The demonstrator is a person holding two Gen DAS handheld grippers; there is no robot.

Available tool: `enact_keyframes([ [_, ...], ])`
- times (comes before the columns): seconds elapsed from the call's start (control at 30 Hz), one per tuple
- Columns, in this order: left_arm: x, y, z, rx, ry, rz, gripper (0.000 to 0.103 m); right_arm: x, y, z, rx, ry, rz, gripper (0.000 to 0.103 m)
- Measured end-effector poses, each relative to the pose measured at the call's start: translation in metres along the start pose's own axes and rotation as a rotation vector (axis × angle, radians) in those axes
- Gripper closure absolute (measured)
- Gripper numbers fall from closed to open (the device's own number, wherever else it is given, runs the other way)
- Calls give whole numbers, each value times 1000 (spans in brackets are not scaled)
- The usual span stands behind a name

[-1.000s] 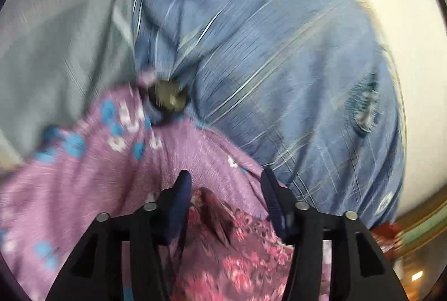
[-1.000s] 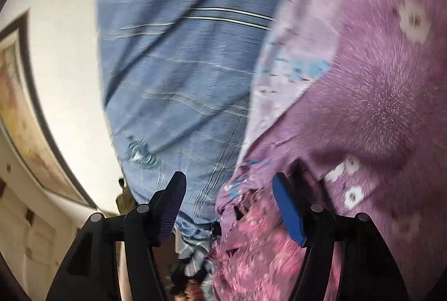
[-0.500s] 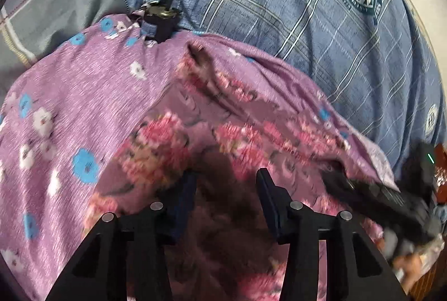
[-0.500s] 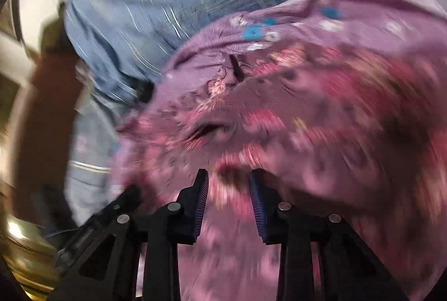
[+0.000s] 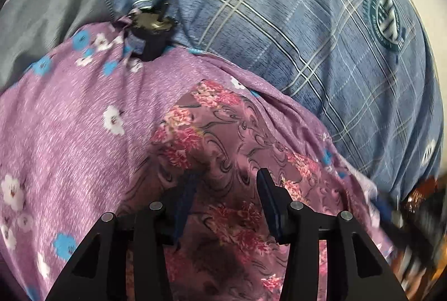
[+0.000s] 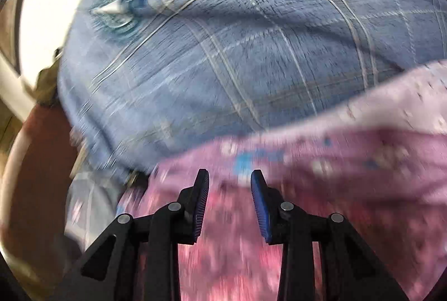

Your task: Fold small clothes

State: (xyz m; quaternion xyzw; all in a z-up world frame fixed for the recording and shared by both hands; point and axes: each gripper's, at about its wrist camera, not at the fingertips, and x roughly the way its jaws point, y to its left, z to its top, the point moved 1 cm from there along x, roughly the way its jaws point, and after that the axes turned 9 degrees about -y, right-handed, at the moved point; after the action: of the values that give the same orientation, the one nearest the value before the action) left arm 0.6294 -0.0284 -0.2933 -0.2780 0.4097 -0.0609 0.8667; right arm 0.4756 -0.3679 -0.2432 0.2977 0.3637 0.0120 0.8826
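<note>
A small mauve garment with pink flowers [image 5: 223, 150] lies on a lilac cloth with blue and white flowers [image 5: 69, 133]. My left gripper [image 5: 226, 186] is open just over the garment's near part, its left finger partly tucked behind a fold. In the right wrist view, blurred by motion, the garment [image 6: 232, 267] lies under my right gripper [image 6: 229, 186], which is open with nothing between its fingers. The lilac cloth [image 6: 363, 141] stretches to the right there.
A blue plaid bed cover with round teal emblems [image 5: 321, 30] lies beyond the cloths and also shows in the right wrist view [image 6: 237, 49]. A grey sheet [image 5: 50, 7] is at the left. A dark clamp [image 5: 151, 27] pins the lilac cloth's far corner. A cream wall [image 6: 44, 7] is at far left.
Both grippers have dropped from held-up cloth to the garment lying flat. My right gripper narrowed half a second ago and has now opened wider and swung toward the cloth's edge.
</note>
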Motion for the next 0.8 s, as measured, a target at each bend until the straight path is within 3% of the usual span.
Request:
enact_keyframes([
  [0.13,-12,-7,-12,87,-14,67,58,-30,-8,-58,-76,171,-16,70],
  [0.2,-19,-11,-16,127,-28,85,58,-27,-17,-79,-111,207,-104,70],
  [0.27,-31,-9,-20,159,-29,82,57,-14,-29,-76,-118,203,-167,82],
  [0.3,-27,-11,-20,172,-28,88,57,-13,-41,-66,-91,173,-181,98],
  [0.33,-26,-12,-21,180,-28,94,57,-13,-52,-54,-93,122,-230,102],
  [0.4,-29,-12,-22,187,-26,98,57,-12,-80,-16,-73,-15,-373,102],
  [0.47,-29,-13,-21,190,-27,101,57,-21,-108,14,34,-115,-408,101],
  [0.5,-29,-14,-20,195,-33,107,57,-32,-114,23,72,-180,-427,91],
  [0.57,-37,-17,-19,207,-44,115,57,-54,-108,28,72,-256,-391,91],
  [0.63,-42,-20,-19,231,-54,119,57,-65,-88,16,23,-250,-316,91],
  [0.73,-48,-22,-21,273,-63,151,57,-61,-59,-18,-46,-118,-238,91],
  [0.8,-47,-22,-25,327,-48,207,57,-58,-49,-47,-87,-32,-244,91],
])
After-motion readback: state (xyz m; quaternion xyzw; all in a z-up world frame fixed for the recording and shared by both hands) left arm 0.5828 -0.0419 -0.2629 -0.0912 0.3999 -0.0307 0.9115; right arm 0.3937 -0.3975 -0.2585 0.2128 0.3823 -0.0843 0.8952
